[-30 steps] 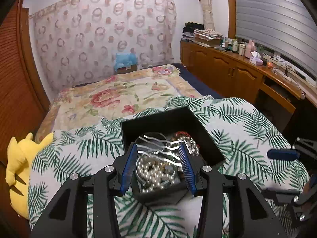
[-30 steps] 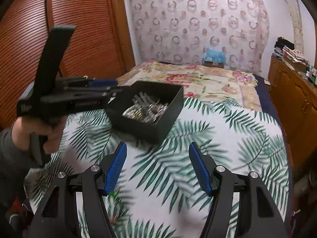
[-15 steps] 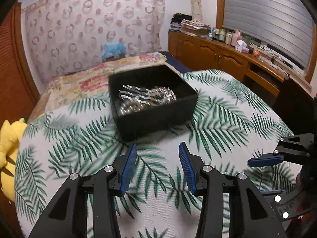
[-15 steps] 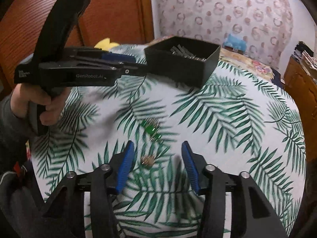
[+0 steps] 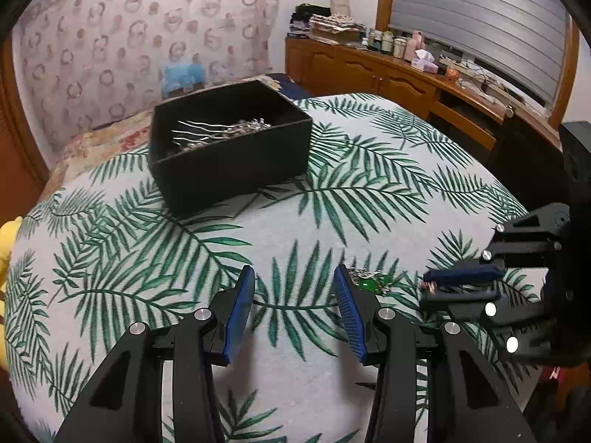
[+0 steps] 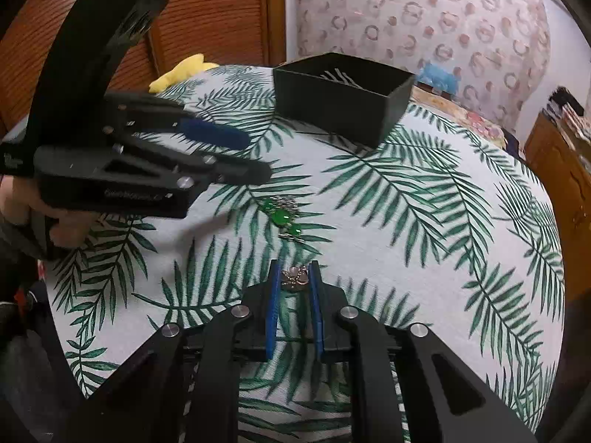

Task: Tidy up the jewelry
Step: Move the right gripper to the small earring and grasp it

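Observation:
A black open box (image 5: 229, 147) holding silver and pearl jewelry stands at the far side of the palm-leaf cloth; it also shows in the right wrist view (image 6: 343, 92). A green-stone jewelry piece (image 6: 282, 217) lies on the cloth, also seen in the left wrist view (image 5: 371, 282) just right of my left gripper. My right gripper (image 6: 294, 277) is shut on a small pinkish-gold brooch (image 6: 294, 279) low over the cloth; it shows in the left wrist view (image 5: 458, 286) too. My left gripper (image 5: 293, 291) is open and empty above the cloth.
The table is round and covered by the leaf-print cloth (image 5: 369, 192). A yellow plush (image 6: 184, 70) lies beyond the left edge. A bed (image 5: 110, 136) is behind the table and a wooden dresser (image 5: 388, 77) with bottles stands at the right.
My left gripper pulled back from the box toward the near side of the table. My right gripper dropped over the brooch and closed on it.

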The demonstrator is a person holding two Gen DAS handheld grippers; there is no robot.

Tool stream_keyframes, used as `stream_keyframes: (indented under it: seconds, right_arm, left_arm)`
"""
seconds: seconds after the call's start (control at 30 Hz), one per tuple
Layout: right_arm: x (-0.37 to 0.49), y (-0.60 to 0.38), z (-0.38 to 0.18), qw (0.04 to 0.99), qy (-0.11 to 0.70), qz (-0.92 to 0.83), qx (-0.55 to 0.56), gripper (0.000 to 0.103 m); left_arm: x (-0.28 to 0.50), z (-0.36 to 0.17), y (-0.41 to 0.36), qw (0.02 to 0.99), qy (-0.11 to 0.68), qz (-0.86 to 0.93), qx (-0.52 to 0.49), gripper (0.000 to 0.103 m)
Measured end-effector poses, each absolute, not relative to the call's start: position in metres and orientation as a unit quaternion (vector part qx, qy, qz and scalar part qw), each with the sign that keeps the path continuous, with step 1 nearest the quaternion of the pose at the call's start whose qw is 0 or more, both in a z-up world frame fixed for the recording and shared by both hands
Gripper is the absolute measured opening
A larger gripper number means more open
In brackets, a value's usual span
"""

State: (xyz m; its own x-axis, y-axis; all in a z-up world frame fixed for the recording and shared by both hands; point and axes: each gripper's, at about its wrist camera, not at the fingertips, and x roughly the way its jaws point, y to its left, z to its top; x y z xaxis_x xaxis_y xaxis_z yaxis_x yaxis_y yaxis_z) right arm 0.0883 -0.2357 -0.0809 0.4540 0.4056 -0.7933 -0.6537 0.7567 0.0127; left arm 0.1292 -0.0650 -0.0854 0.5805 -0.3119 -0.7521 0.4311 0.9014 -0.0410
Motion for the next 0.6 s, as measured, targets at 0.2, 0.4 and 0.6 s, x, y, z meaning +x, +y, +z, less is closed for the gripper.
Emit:
stream_keyframes:
  seconds: [0.2,0.4,0.6]
  right_arm:
    - [0.090,-0.250,-0.074,0.849,0.409,0.307,-0.130,0.017]
    - [0.091,-0.256,-0.070,0.854,0.404,0.306,-0.121,0.017]
    - [0.092,-0.258,-0.069,0.855,0.401,0.311,-0.111,0.017]
  left_arm:
    - [0.125,-0.087,-0.080,0.878,0.410,-0.233,0.081,0.042]
    - [0.126,-0.090,-0.091,0.872,0.414,-0.247,0.083,0.042]
    - [0.131,-0.095,-0.093,0.864,0.421,-0.267,0.069,0.033]
